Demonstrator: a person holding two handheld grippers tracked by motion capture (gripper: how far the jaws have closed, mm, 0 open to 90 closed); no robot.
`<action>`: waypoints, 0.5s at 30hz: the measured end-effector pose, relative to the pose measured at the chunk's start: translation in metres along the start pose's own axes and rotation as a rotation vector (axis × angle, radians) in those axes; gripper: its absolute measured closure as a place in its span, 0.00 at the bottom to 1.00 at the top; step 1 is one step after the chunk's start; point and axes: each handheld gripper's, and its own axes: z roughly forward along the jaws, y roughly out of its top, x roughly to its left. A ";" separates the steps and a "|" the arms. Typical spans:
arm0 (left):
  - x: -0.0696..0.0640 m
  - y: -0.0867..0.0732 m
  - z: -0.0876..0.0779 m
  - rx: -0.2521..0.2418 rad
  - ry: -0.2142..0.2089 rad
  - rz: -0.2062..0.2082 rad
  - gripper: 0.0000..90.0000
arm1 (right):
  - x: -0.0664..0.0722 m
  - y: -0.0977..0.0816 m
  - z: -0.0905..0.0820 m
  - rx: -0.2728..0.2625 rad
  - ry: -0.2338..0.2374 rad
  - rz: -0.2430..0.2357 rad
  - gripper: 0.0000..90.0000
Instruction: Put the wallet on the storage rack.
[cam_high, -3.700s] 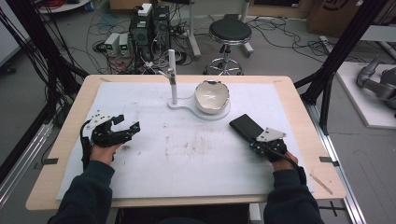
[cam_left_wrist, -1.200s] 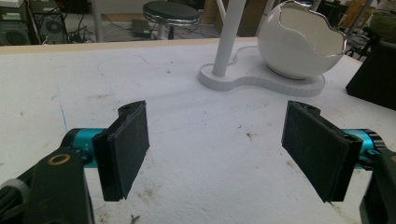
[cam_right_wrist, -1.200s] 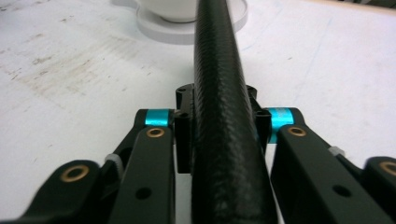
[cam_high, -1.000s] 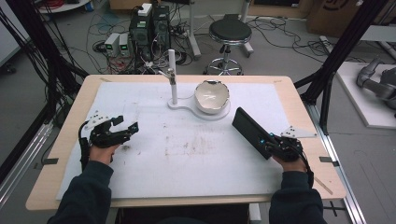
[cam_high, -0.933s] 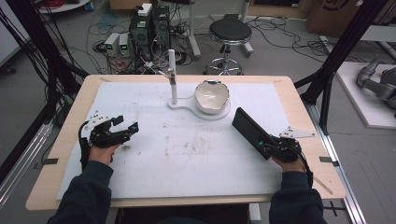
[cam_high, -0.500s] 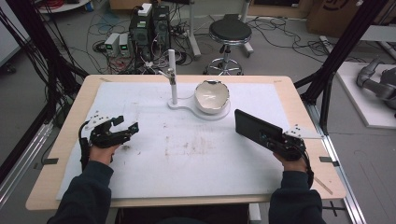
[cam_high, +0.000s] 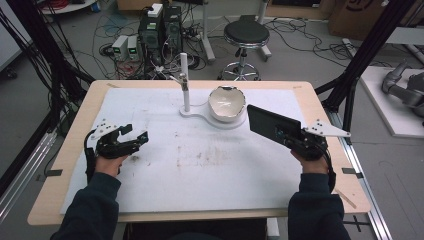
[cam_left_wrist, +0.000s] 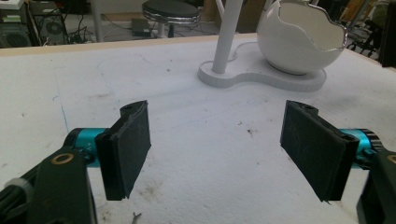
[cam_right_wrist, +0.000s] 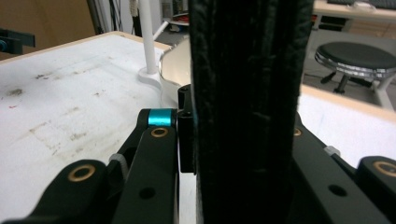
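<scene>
White padding covers a wooden table (cam_high: 320, 107) in a lab, seen from above, with a person's two dark sleeves coming in from the near edge. Nearest, at the left, the left gripper (cam_high: 134, 140) rests low over the mat, its two black pads (cam_left_wrist: 128, 147) spread wide with nothing between them, apparently waiting in reserve. At the right, the right gripper (cam_high: 291, 138) pinches one end of a flat black case (cam_high: 269, 124), likely a phone or slim wallet, and holds it tilted clear of the mat; its jaws have just been closing onto the case, which stands edge-on between them in the right gripper view. Lifted this way, the case seems ready to be carried toward the stand beyond. Farther back, near the table's middle, sits a white stand (cam_high: 200, 112) with a slim upright post (cam_high: 184, 82) and a cracked-egg-shaped bowl (cam_high: 226, 103). Beyond the table are a round stool (cam_high: 246, 34), computer boxes and loose cables on the floor.
</scene>
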 end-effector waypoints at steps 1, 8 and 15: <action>0.000 0.000 0.000 -0.001 -0.002 0.001 0.27 | 0.000 0.005 0.002 0.000 0.003 -0.010 0.82; 0.001 0.000 0.000 0.002 -0.004 -0.004 0.27 | 0.003 0.041 0.018 -0.038 0.035 -0.065 0.82; 0.002 0.000 0.001 0.002 -0.006 -0.008 0.27 | 0.008 0.075 0.042 -0.035 0.070 -0.122 0.82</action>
